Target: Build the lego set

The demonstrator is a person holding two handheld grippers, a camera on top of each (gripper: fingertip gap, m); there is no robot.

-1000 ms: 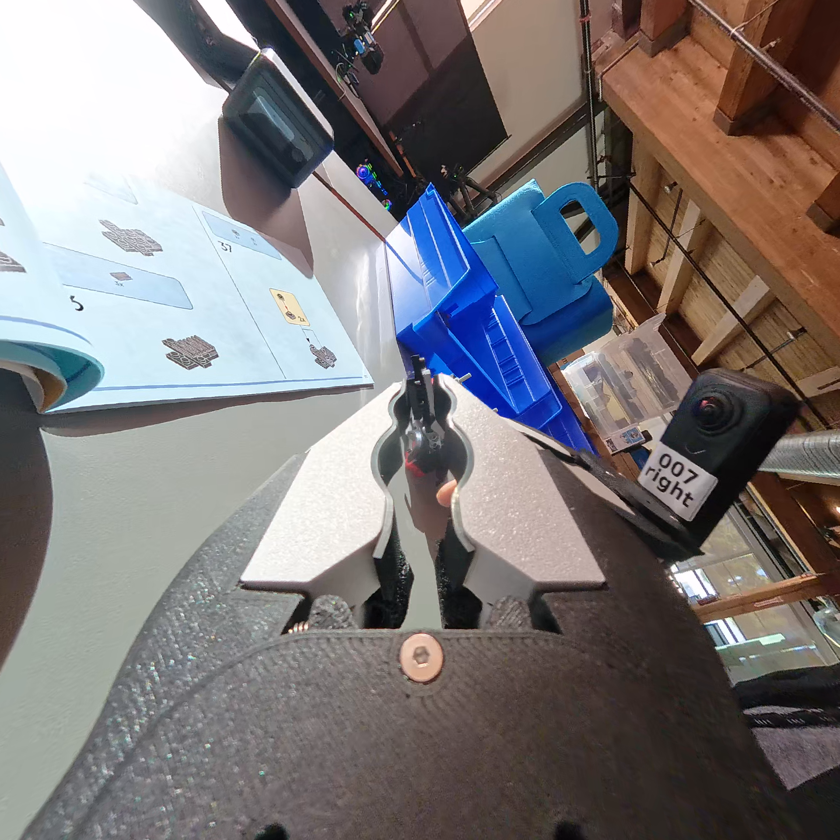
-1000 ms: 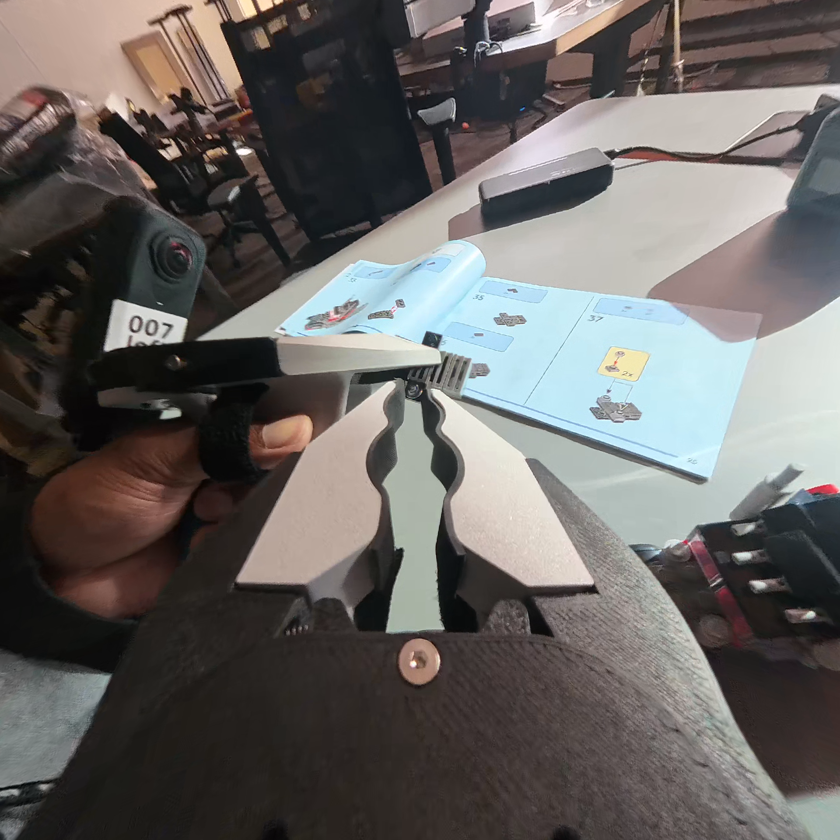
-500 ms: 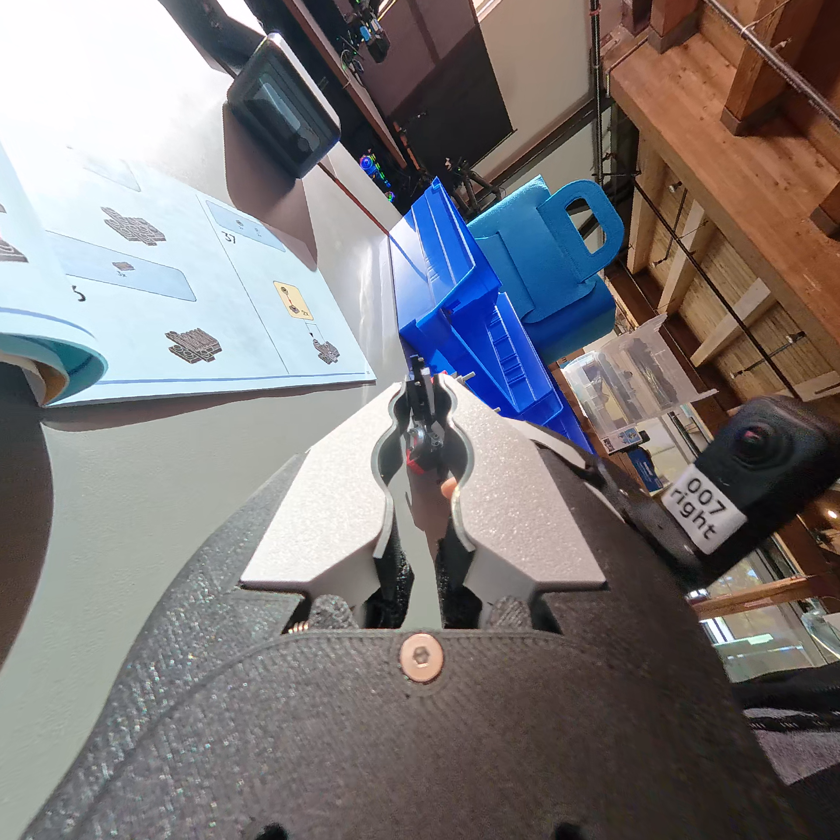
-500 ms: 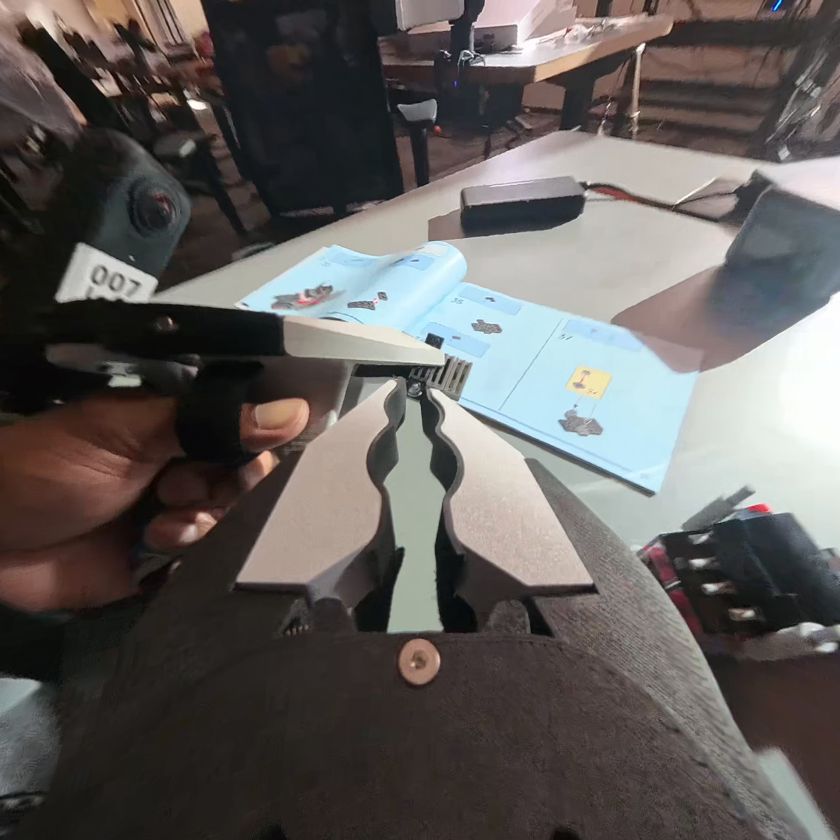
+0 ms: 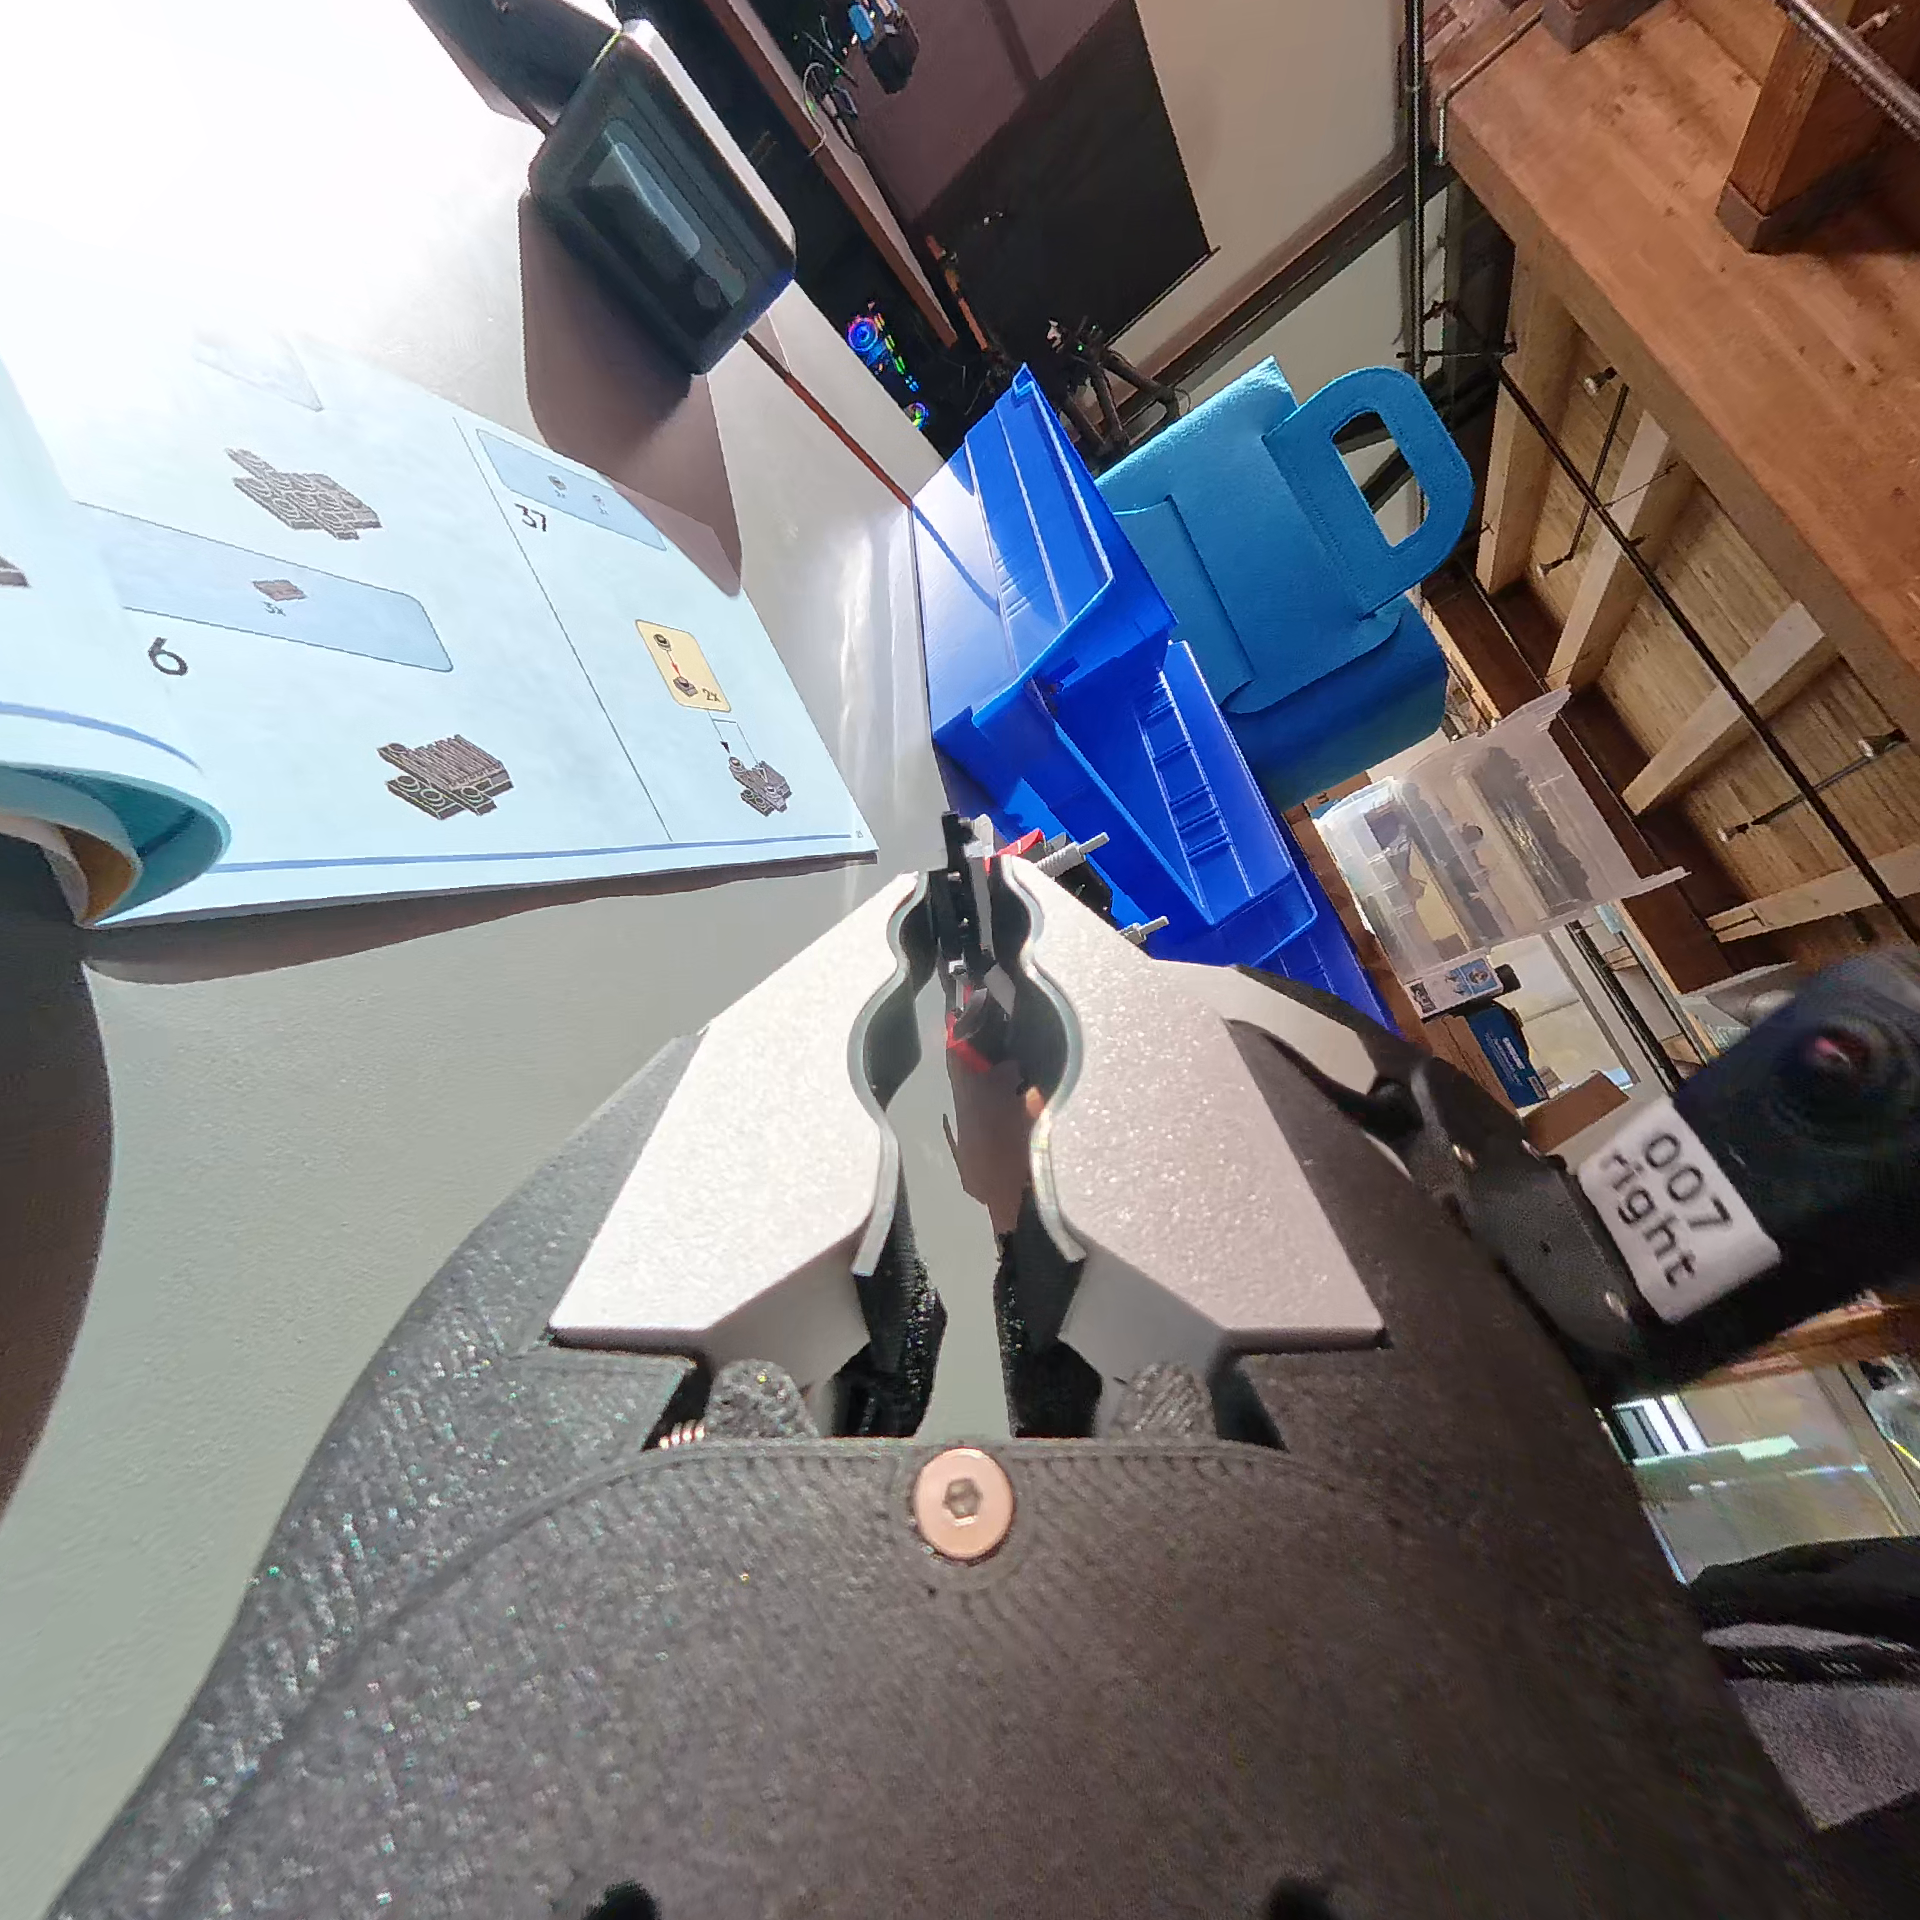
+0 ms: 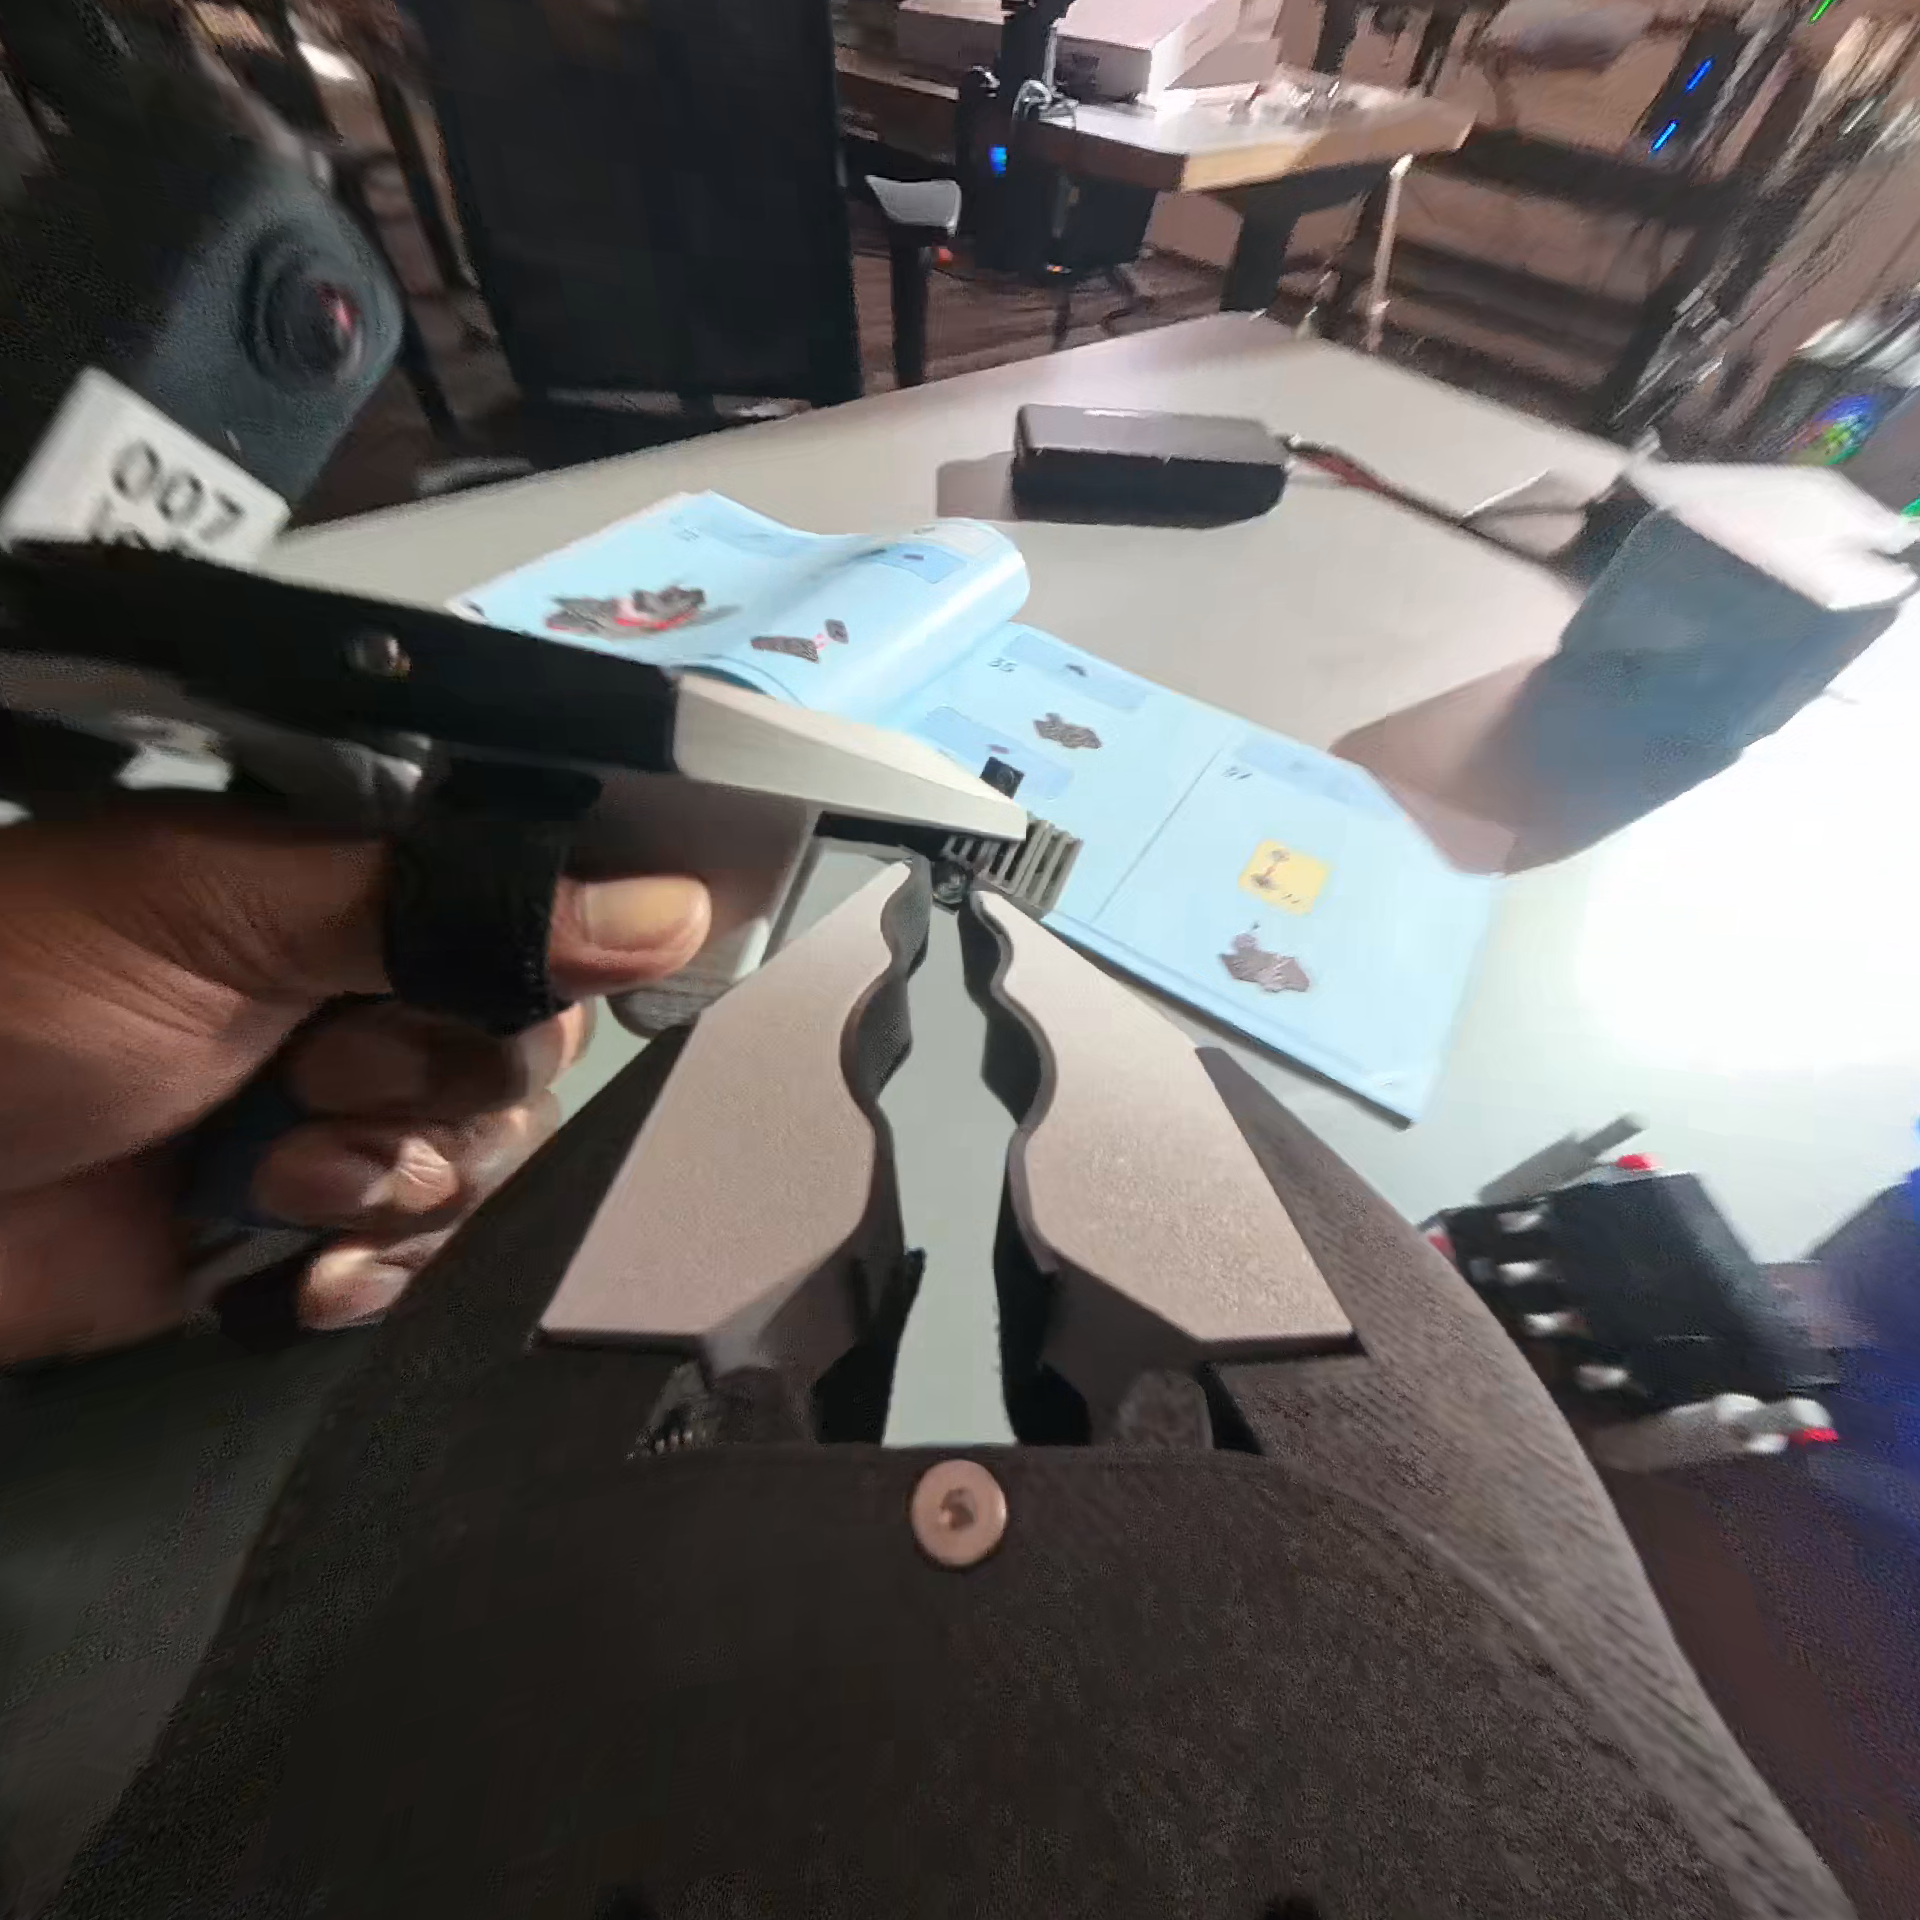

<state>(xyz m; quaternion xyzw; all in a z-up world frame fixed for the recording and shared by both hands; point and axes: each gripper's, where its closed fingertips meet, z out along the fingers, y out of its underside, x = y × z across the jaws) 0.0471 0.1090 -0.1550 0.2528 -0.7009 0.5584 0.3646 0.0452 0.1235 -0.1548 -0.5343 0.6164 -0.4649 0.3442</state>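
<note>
Grey tabletop [image 6: 1299, 644] in a workshop carries our landmark, the open light-blue instruction booklet [image 5: 416, 665].

We hold both tools raised just in front of the booklet. Our left gripper [image 5: 961, 883] has its jaws nearly closed, clamped on a small black-and-grey ribbed lego assembly with a red part [image 5: 971, 966]. Our right gripper [image 6: 940, 899] has its jaws drawn almost together on a tiny dark piece [image 6: 948, 885] at the very tips, which touches the assembly's underside.

We judge the step in hand to be seating that piece. To do it well, we should keep the left grip rigid, line the piece up squarely, then press straight with no twist, since the tip hold is shallow.

Only the left wrist view shows the blue plastic bins [image 5: 1091, 675] right of the booklet. Only the right wrist view, somewhat blurred, shows the assembly's grey ribbed end [image 6: 1034, 857], the hand [image 6: 260, 1039] on the left tool, and more black studded lego [image 6: 1621, 1299] right of the booklet.
</note>
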